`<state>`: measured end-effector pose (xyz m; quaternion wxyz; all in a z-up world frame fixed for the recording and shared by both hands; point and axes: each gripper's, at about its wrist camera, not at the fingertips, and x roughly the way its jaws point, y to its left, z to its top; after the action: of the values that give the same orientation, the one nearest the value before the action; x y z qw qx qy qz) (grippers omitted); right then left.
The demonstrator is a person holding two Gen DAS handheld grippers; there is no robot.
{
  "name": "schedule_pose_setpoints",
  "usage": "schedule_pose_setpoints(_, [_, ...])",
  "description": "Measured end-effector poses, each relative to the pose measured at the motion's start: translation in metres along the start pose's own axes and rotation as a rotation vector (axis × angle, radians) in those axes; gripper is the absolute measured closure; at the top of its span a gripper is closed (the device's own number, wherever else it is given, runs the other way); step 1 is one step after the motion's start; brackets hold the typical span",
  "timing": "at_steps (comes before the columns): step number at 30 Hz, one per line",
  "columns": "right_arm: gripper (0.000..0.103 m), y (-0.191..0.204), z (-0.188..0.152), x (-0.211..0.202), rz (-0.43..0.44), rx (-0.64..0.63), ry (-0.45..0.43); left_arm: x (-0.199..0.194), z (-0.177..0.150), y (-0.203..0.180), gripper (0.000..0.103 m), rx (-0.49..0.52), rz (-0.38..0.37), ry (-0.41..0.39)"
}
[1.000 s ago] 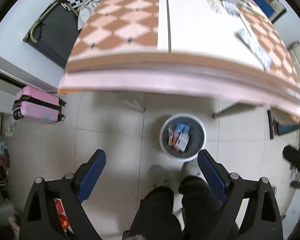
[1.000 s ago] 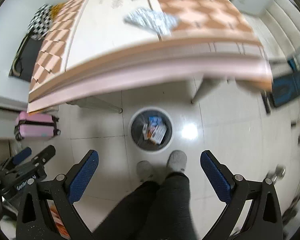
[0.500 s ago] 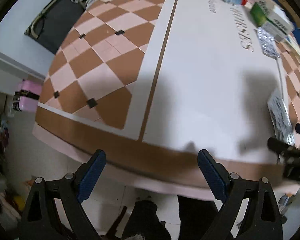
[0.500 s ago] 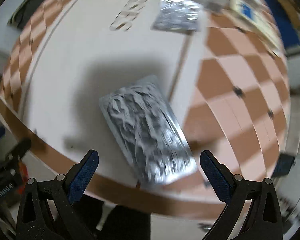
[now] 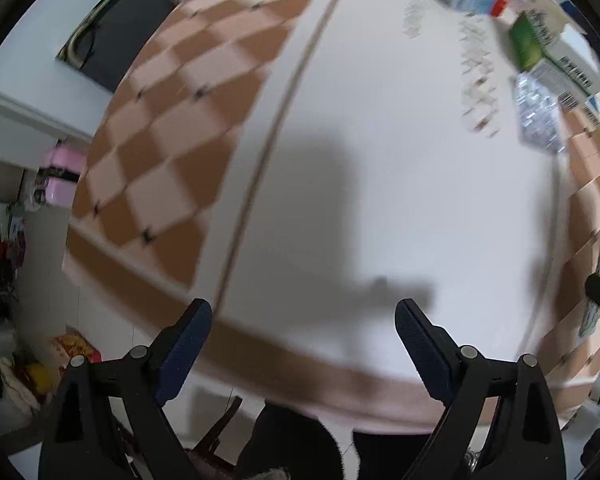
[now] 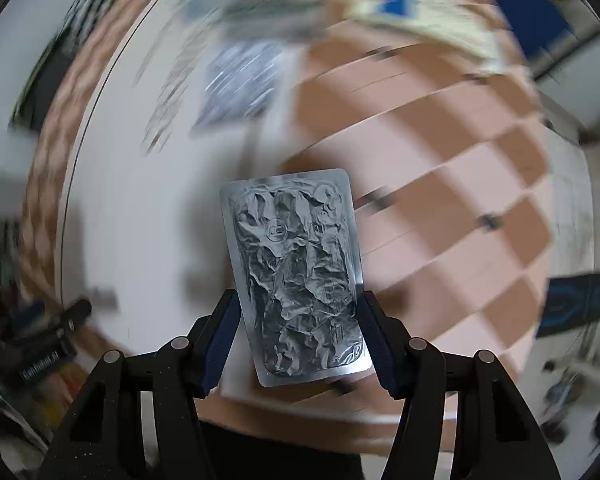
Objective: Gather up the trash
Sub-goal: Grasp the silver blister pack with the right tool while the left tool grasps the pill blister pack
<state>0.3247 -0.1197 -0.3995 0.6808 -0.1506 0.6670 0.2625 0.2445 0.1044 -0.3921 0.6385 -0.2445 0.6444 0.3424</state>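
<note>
Right gripper (image 6: pixel 298 332): jaws closing, blue pads against both long edges of the crumpled silver foil blister sheet (image 6: pixel 296 272).
Sheet: upright between the fingers, lower half in the grip, above the checkered tablecloth (image 6: pixel 440 208).
Left gripper (image 5: pixel 303 334): spread wide, nothing between the pads, over the cloth's white band.
Beyond: green-and-white carton (image 5: pixel 556 56), far edge, blurred.

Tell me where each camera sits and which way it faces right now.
Left wrist: on the left tongs, facing down at the bare white tabletop; open, dark trouser legs below.
Right wrist: on the right tongs, facing down; jaws closing on a silver foil pack.
Shared: the same checked table, and each view catches the other tongs at its edge.
</note>
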Motion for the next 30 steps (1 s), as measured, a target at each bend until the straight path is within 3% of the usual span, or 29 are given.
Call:
schedule_pose_setpoints(4, [0.041,-0.073,0.035,-0.02,0.013,0.189,-0.064,-0.01,0.045,-0.045,0.009,0.049,-0.063,-0.02])
schedule_pose_setpoints(7, [0.041,-0.121,0.056,-0.023,0.018,0.309,-0.068,-0.009,0.084,-0.081,0.01,0.061,-0.154,0.004])
schedule_pose_setpoints(11, [0.041,-0.151,0.069,-0.012,0.006,0.368,-0.039,0.004,0.119,-0.114,0.01,0.077,-0.226,0.049])
schedule_pose_setpoints(15, [0.039,-0.122,0.083,0.016,-0.04,0.343,0.006,0.017,0.135,-0.132,0.011,0.124,-0.207,0.056])
schedule_pose_setpoints(21, [0.038,-0.082,0.084,0.027,-0.148,0.298,-0.014,0.014,0.131,-0.146,0.031,0.176,-0.139,-0.017])
schedule_pose_setpoints(23, [0.039,-0.073,0.084,0.028,-0.173,0.249,-0.017,0.009,0.121,-0.148,0.047,0.182,-0.14,-0.041])
schedule_pose_setpoints(30, [0.044,-0.067,0.073,0.016,-0.08,0.233,-0.042,0.005,0.095,-0.1,0.049,0.161,-0.155,-0.025])
